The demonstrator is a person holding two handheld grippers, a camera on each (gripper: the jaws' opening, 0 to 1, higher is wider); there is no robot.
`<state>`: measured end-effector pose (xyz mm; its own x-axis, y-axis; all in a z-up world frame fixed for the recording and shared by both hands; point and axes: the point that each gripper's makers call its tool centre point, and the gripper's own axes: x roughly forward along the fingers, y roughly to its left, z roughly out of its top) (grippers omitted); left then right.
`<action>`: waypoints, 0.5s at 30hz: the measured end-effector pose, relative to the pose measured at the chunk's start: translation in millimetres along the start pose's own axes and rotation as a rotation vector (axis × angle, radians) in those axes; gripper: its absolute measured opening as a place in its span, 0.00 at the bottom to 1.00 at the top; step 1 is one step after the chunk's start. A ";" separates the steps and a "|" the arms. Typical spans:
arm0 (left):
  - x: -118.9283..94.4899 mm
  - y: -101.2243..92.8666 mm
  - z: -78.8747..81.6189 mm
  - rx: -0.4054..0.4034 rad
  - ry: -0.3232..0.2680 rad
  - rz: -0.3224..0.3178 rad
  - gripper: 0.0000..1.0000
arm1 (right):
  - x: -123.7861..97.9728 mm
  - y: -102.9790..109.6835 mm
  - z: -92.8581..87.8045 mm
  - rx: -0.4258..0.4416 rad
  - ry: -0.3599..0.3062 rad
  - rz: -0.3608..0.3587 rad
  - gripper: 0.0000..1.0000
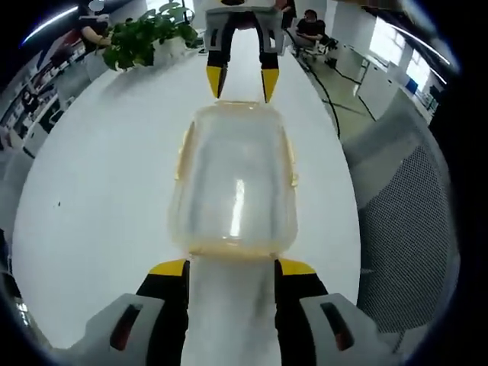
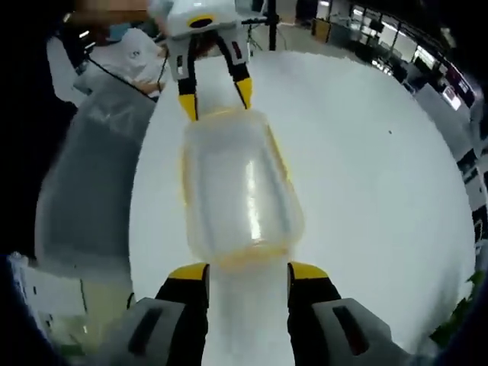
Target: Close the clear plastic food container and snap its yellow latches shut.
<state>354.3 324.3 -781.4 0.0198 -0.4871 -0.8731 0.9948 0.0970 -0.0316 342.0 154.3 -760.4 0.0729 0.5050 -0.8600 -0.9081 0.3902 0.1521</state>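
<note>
A clear plastic food container (image 1: pixel 232 179) with yellow latches along its sides lies on the white table (image 1: pixel 99 191), its lid down on it. My left gripper (image 1: pixel 231 268) stands open at the container's near end, its yellow-tipped fingers just short of the rim. At the far end the right gripper (image 1: pixel 242 80) faces it, open, tips close to the edge. In the right gripper view the same container (image 2: pixel 240 191) lies between my right gripper (image 2: pixel 248 273), open at the near end, and the left gripper (image 2: pixel 216 99) at the far end.
A potted green plant (image 1: pixel 145 34) stands at the table's far left. A mesh office chair (image 1: pixel 412 221) sits beside the table's right edge. People sit at desks in the background (image 1: pixel 309 27). The white table (image 2: pixel 374 175) stretches wide on the container's other side.
</note>
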 end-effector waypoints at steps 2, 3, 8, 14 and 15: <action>-2.4 -1.1 1.5 -0.095 -0.040 -0.009 0.43 | -1.8 -1.7 1.4 0.069 -0.038 -0.013 0.39; -3.5 -0.7 2.0 -0.136 -0.056 -0.009 0.43 | -2.2 -1.4 2.7 0.108 -0.066 -0.021 0.39; -10.5 0.2 -4.6 -0.296 -0.090 0.002 0.41 | 0.6 -0.5 -2.9 0.219 -0.092 -0.050 0.36; -17.7 -2.7 -5.0 -0.495 -0.175 -0.007 0.40 | 7.1 3.8 1.5 0.344 -0.158 -0.070 0.34; -17.7 -2.4 -5.2 -0.536 -0.180 -0.006 0.40 | 7.9 4.0 2.5 0.355 -0.169 -0.079 0.34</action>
<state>351.1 337.2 -768.4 0.0780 -0.6250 -0.7767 0.8062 0.4979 -0.3196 339.9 161.8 -765.4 0.2308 0.5710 -0.7878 -0.7002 0.6597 0.2730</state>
